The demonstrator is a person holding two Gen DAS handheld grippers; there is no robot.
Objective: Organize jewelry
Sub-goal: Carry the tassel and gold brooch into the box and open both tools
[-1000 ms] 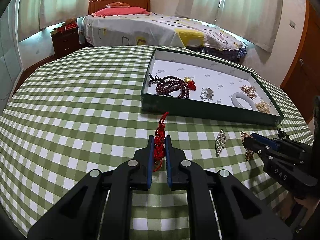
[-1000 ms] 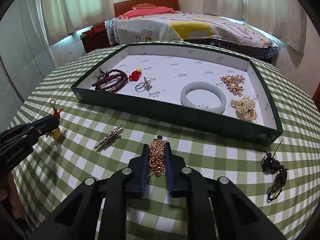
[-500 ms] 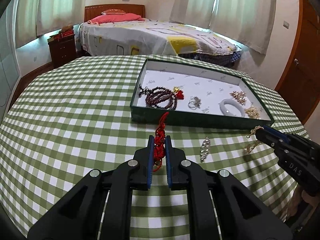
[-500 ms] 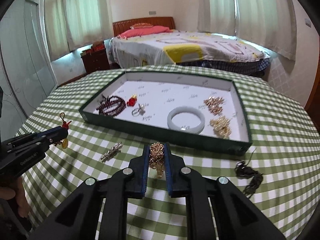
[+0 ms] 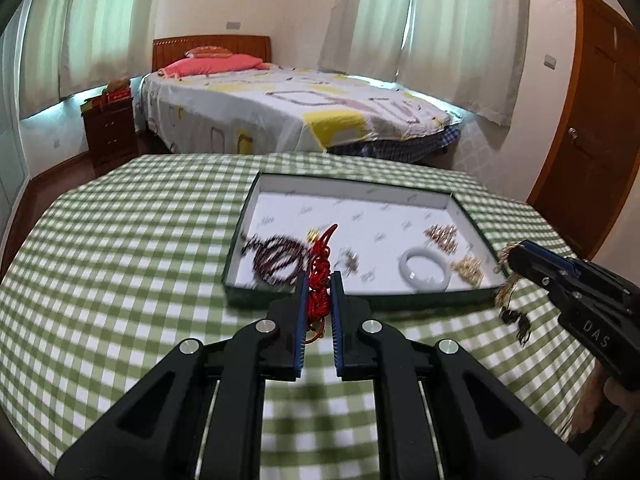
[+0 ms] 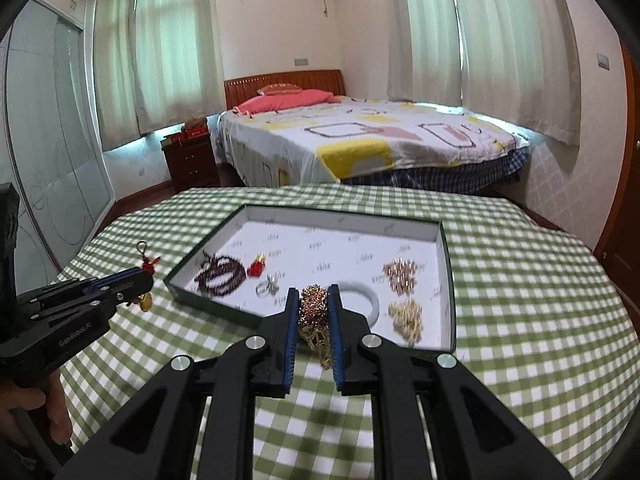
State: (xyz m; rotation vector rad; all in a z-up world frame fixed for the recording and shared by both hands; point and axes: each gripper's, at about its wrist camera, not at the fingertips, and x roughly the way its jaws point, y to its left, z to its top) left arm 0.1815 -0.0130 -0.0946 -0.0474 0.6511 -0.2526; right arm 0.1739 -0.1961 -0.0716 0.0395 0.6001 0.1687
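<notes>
Matt checked cloth (image 5: 120, 248) covers the table; the bangle (image 5: 424, 269) looks smooth and glossy.

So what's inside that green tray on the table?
In the tray: dark beads, a ring, a pale bangle, and two gold pieces. The right gripper hides part.

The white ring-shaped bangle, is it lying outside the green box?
No, the white ring-shaped bangle lies inside the shallow green box, on its white lining.
</notes>
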